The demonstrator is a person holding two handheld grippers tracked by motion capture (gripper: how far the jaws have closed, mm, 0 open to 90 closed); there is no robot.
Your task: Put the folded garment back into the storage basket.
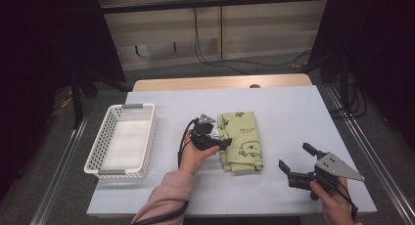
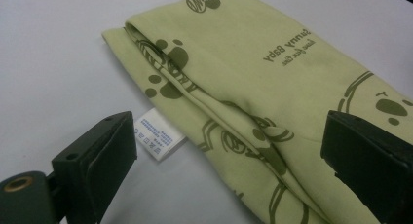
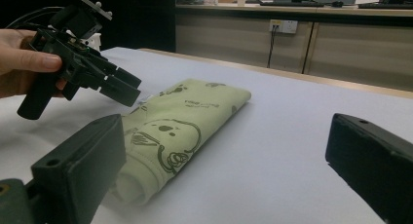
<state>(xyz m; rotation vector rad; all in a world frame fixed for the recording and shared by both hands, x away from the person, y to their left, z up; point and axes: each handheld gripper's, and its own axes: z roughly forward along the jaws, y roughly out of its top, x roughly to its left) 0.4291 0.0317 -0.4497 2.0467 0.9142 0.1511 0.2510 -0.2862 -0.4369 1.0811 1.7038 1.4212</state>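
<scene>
A folded light-green cloth (image 1: 240, 142) with dark cartoon prints lies at the middle of the white table (image 1: 284, 112). My left gripper (image 1: 221, 142) is held at the cloth's left edge, and its jaws stand open. In the left gripper view the cloth (image 2: 253, 78) lies between and ahead of the open left gripper (image 2: 229, 136), with a white care label (image 2: 159, 137) sticking out of the fold. My right gripper (image 1: 295, 157) hovers open to the right of the cloth, near the front edge. The right gripper view shows the cloth (image 3: 181, 119) past its open jaws, and the left gripper (image 3: 113, 85) over the cloth's far end.
A white perforated basket (image 1: 149, 137) stands on the left of the table with nothing in it. Bare table surface lies to the right of and behind the cloth. Metal rails run along both sides of the table, and cables lie on the floor beyond it.
</scene>
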